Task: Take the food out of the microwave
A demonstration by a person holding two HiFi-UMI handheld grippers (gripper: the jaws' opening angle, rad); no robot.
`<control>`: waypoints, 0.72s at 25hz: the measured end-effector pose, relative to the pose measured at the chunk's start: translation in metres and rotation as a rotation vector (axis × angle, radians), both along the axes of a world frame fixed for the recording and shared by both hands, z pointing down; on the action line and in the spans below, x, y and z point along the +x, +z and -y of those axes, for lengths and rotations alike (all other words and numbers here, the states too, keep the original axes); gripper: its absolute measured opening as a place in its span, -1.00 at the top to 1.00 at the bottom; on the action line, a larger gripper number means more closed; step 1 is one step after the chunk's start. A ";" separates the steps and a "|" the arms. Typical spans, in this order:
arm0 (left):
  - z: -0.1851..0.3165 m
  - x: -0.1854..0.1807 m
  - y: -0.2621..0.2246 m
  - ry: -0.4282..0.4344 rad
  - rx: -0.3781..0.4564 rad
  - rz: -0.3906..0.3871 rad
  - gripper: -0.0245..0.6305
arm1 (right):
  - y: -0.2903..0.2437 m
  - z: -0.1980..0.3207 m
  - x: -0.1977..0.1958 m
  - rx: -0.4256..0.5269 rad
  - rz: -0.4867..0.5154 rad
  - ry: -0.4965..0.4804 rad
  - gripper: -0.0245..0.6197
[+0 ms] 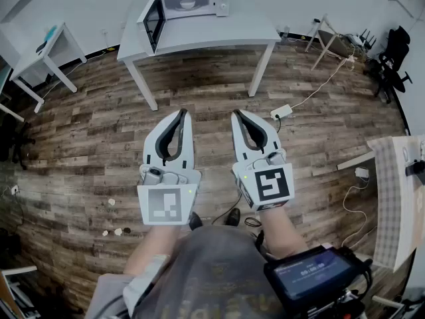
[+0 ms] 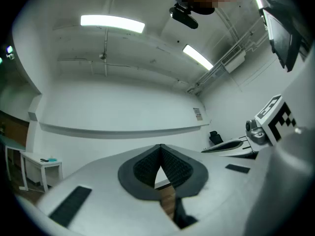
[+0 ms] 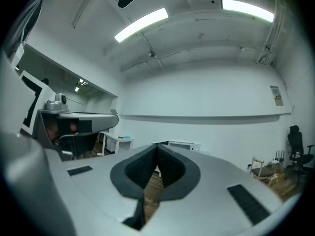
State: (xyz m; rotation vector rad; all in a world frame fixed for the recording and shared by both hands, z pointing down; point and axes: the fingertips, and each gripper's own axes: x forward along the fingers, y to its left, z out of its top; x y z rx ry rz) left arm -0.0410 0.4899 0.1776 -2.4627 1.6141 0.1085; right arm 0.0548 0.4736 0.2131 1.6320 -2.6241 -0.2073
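Note:
A white microwave [image 1: 189, 4] stands on a white table [image 1: 219, 35] at the far side of the room, its door [image 1: 153, 20] swung open to the left. Inside sits a pale bowl [image 1: 188, 4] of food. Both grippers are held side by side over the wooden floor, well short of the table. My left gripper [image 1: 181, 114] is shut with nothing in it, its tips touching in the left gripper view [image 2: 160, 147]. My right gripper [image 1: 238, 115] is shut and empty too [image 3: 157, 146]. The right gripper view shows the microwave [image 3: 183, 145] small and far off past its tips.
A small white side table [image 1: 50, 52] stands at the far left. A power strip [image 1: 281, 111] with a trailing cable lies on the floor right of the table. Black chairs [image 1: 395, 58] and a wooden stool [image 1: 329, 38] stand at the far right, a white desk [image 1: 398, 198] nearer.

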 end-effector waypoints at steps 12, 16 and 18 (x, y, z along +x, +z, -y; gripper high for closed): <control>-0.013 0.018 0.043 -0.017 -0.024 0.056 0.91 | 0.012 -0.011 0.027 -0.003 0.011 -0.014 0.90; -0.006 0.034 0.046 -0.029 -0.018 0.044 0.91 | 0.016 -0.015 0.041 0.007 0.024 0.000 0.90; -0.003 0.043 0.046 -0.034 -0.020 0.036 0.91 | 0.020 -0.014 0.052 0.002 0.024 -0.011 0.90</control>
